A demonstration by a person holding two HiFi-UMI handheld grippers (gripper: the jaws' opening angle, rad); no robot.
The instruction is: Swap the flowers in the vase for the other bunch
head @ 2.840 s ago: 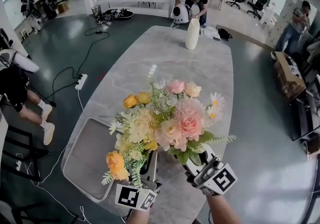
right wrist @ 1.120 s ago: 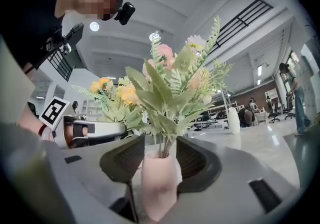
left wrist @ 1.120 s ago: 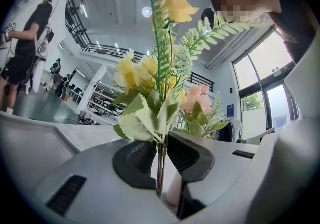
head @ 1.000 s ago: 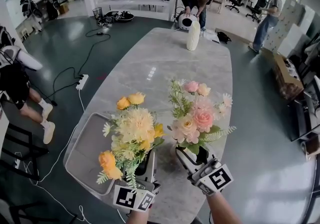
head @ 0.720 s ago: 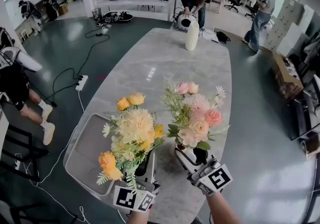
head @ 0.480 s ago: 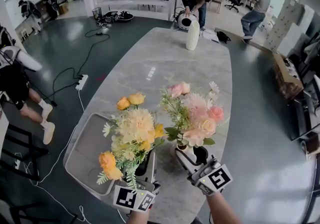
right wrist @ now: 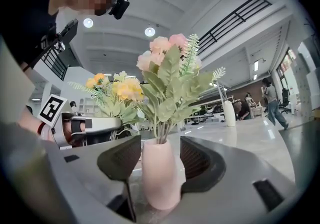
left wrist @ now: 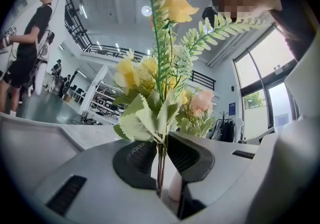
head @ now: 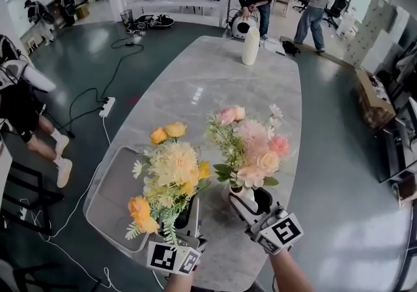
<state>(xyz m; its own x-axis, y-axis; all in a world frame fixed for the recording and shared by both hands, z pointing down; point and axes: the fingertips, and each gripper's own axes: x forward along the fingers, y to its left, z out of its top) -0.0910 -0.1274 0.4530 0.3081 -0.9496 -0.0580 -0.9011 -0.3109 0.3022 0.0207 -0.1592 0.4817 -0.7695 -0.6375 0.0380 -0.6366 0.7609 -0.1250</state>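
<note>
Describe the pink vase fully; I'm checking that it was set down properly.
The pink vase is small, smooth and matte, narrowing slightly to its mouth. It stands upright on the marble table, holding the pink bunch. The right gripper has just been opening its jaws, which flank it seemingly without pressing.

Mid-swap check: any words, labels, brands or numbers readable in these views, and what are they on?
No readable text in any view.
Marker cubes: black-and-white square patterns only, no letters or numbers.
Blue wall sign: too small to read.
</note>
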